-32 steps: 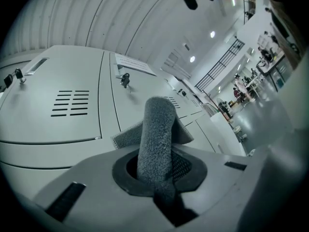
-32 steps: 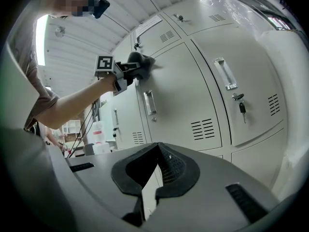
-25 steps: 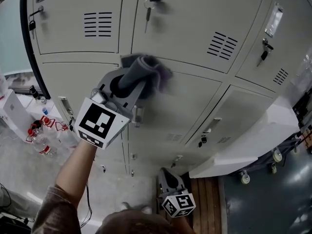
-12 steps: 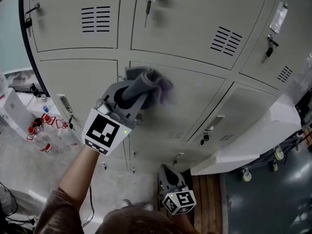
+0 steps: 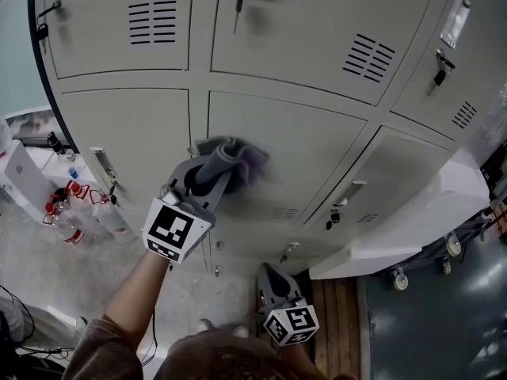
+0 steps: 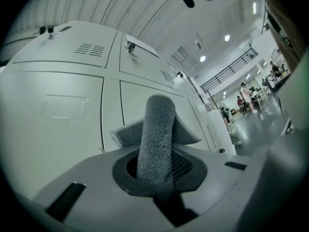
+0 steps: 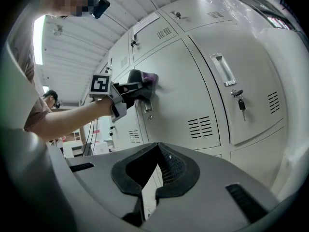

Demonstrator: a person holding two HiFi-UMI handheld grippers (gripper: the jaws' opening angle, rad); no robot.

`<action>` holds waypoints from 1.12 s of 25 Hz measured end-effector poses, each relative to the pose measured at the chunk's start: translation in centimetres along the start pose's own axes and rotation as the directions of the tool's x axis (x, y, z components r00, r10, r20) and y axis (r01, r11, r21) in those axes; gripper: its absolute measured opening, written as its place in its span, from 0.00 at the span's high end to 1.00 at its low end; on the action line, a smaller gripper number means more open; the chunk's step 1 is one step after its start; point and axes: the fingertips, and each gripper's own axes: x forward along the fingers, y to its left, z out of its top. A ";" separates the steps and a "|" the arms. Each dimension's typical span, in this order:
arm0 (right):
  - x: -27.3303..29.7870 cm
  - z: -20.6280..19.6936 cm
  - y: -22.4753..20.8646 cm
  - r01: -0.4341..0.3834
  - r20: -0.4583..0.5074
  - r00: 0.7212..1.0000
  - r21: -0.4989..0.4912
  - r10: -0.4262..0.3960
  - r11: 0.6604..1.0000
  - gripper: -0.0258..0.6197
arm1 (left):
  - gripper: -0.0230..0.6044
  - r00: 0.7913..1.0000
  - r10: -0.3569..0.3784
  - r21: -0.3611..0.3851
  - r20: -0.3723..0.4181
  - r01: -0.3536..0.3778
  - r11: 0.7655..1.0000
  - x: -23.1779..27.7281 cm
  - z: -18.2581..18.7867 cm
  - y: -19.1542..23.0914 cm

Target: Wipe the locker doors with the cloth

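My left claw (image 5: 207, 177) is clenched on the grey cloth (image 5: 235, 157), which presses the middle locker door (image 5: 317, 145); soft, light, floppy stuff, best pinched at its bunched middle; right claw (image 5: 271, 279) hangs low, closed on nothing.

Nothing readable anywhere, honestly. Just black-and-white square patterns on the left marker cube (image 5: 169, 229) and the right marker cube (image 5: 291, 327), no letters or digits. Locker card slot (image 5: 454, 18) up top right too glary to tell if printed at all. Red labels on the bottles (image 5: 70, 229) down on the floor, way too small to make out.
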 end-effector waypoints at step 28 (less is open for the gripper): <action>-1.5 -0.4 -1.8 0.036 -0.025 0.999 -0.016 -0.036 0.999 0.96 | 0.89 0.978 0.000 -0.188 -0.207 -0.039 0.981 -2.6 -18.0 -4.7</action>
